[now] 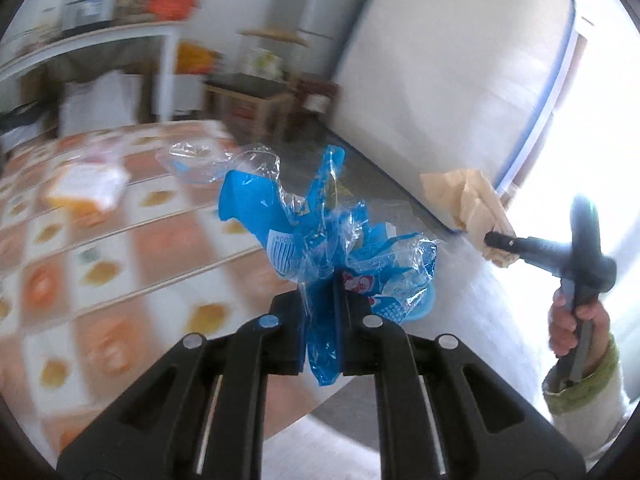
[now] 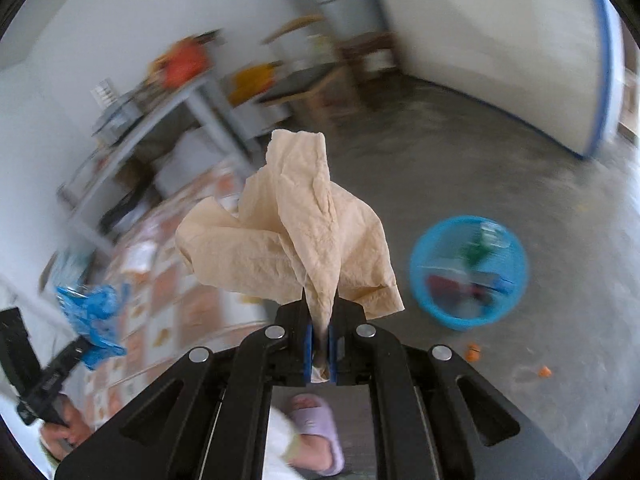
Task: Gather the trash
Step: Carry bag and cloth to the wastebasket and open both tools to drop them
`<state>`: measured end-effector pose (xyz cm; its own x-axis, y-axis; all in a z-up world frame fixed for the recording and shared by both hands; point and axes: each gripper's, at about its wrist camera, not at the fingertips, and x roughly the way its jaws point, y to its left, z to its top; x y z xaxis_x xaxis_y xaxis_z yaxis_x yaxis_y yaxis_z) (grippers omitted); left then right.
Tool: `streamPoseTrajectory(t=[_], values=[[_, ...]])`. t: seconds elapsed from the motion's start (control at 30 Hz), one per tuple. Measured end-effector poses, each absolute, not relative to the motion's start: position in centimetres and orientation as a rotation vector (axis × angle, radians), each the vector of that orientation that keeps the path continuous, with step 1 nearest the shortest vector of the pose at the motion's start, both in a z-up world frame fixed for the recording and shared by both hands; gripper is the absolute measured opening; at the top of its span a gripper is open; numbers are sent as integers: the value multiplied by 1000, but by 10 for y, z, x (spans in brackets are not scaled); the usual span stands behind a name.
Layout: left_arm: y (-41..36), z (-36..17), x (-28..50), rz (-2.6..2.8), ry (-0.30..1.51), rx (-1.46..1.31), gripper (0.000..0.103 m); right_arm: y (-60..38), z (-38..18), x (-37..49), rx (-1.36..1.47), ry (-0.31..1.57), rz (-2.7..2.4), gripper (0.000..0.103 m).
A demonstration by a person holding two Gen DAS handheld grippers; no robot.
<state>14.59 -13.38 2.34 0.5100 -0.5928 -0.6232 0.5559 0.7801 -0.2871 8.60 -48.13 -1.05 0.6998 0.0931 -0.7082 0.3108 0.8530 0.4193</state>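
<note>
My left gripper (image 1: 323, 300) is shut on a crumpled blue plastic wrapper (image 1: 320, 224) and holds it in the air past the edge of the table (image 1: 120, 240). My right gripper (image 2: 320, 322) is shut on a crumpled beige paper napkin (image 2: 296, 240) and holds it above the floor. A blue trash basket (image 2: 470, 270) with some rubbish in it stands on the floor, ahead and to the right of the right gripper. The right gripper (image 1: 496, 240) with its napkin (image 1: 468, 196) shows at the right of the left wrist view. The left gripper with the wrapper (image 2: 94, 316) shows at the left of the right wrist view.
The table has an orange and white patterned cloth. A clear plastic wrapper (image 1: 192, 160) and a white and orange packet (image 1: 88, 188) lie on it. A white board (image 2: 500, 48) leans at the back right. A shelf unit (image 2: 160, 120) stands behind. My slippered foot (image 2: 316, 432) is below. Orange scraps (image 2: 474, 353) lie on the grey floor.
</note>
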Motion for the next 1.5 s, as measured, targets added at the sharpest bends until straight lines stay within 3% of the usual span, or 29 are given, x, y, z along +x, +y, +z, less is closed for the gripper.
streamPoseTrajectory(t=[0.27,0.6,0.83,1.13,1.33,1.5], values=[[-288,-11,194,-878,959,94,9,-572,-90,57,702,881,-358,6],[-450,-148,251,-792,1358,203,9,-625,-192,72,862,983,-460,6],[-504,-244,290,-680,1645,173,9,-633,-231,79,896,1022,-472,6],[-543,-314,313,-581,1737,244,10,-646,-252,77,896,1043,-542,6],[-546,-345,315,-586,1754,273,12,-636,-263,112,626,1158,-644,6],[-552,-348,313,-641,1728,280,22,-627,-282,150,444,1241,-669,6]])
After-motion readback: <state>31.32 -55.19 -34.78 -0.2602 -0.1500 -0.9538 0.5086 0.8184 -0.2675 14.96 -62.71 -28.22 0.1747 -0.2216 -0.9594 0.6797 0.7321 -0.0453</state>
